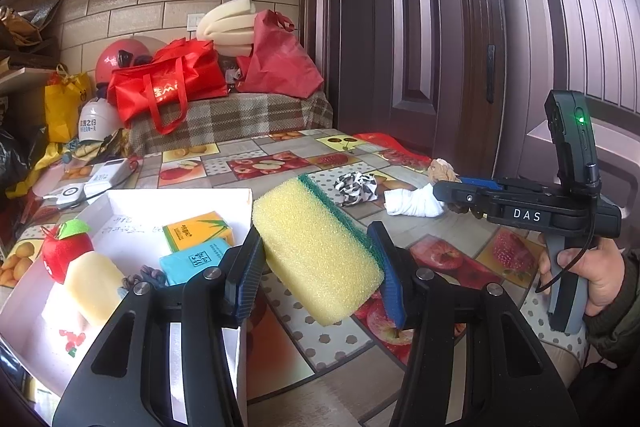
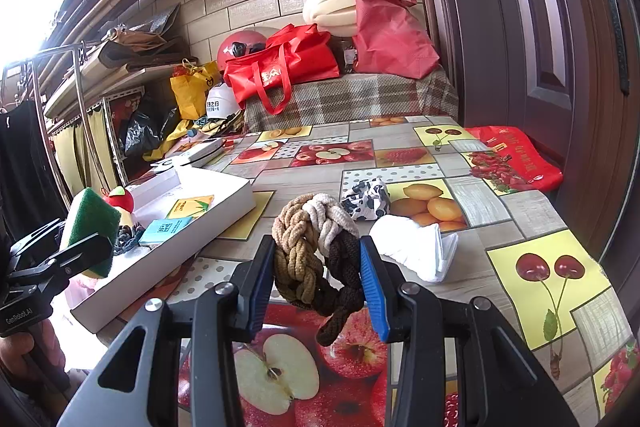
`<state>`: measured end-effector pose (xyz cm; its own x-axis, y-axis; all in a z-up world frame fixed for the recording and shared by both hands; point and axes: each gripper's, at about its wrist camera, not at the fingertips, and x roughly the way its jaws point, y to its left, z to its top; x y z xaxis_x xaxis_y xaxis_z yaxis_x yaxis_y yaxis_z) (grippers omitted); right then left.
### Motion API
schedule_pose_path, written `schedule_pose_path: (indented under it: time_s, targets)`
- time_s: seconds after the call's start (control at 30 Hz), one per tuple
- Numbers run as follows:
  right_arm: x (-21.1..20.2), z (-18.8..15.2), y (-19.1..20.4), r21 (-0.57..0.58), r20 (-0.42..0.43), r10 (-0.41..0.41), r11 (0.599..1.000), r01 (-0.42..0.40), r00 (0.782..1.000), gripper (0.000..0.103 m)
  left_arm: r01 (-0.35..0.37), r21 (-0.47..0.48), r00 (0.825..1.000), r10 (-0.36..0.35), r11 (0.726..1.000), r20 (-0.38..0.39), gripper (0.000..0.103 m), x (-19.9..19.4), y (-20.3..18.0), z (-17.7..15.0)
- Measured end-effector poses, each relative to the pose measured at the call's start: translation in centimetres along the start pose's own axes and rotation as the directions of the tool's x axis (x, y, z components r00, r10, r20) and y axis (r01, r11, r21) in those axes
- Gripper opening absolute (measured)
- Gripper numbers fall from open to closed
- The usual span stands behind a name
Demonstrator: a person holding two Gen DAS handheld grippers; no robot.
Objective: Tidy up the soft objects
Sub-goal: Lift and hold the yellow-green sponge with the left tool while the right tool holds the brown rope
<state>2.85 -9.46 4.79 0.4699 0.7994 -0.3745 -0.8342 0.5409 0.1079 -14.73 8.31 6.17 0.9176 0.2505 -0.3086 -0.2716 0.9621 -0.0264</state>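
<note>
Fruit-patterned oilcloth covers your table (image 2: pixel 472 195), with a tiled wall and a dark panelled door behind it.

Your left gripper (image 1: pixel 318 263) is clamped on the yellow sponge (image 1: pixel 316 247), its blue-padded fingers (image 1: pixel 250 267) pressing the two long sides, the green scouring face turned away from the camera. You hold the sponge tilted and lifted off the cloth, just beside the near right corner of the white box (image 1: pixel 176 199). In that box lie an orange tissue pack (image 1: pixel 198 229), a blue tissue pack (image 1: pixel 192 259), a red plush apple (image 1: pixel 66 253), a pale yellow foam block (image 1: pixel 94 285) and a dark braided tie (image 1: pixel 146 275).

Your right gripper (image 2: pixel 318 271) is closed on the braided scrunchie (image 2: pixel 316 255), a knot of tan, cream and dark brown cord squeezed between the pads, with a brown loop hanging below them over the apple print. From the left wrist camera, your right hand (image 1: pixel 592 275) wraps the grey handle, the tool held level and pointing left across the table.

Just past the right fingertips lies a rolled white cloth (image 2: pixel 416 247), resting on the oilcloth. Beside it, farther back, sits a black-and-white patterned scrunchie (image 2: pixel 366 203). Well behind, red bags (image 2: pixel 288 67) and a red helmet (image 2: pixel 236 47) are piled on a plaid-covered bench (image 2: pixel 352 99).
</note>
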Motion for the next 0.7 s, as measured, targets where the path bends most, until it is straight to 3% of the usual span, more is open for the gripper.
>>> schedule_pose_path:
  time_s: [0.7]
  targets:
    - [0.0, -0.1, 0.1, -0.006, 0.002, -0.002, 1.0, 0.002, 1.0, 0.041, -0.023, -0.034, 0.999, 0.024, 0.999, 0.031, 0.051, -0.7, 1.2, 0.0]
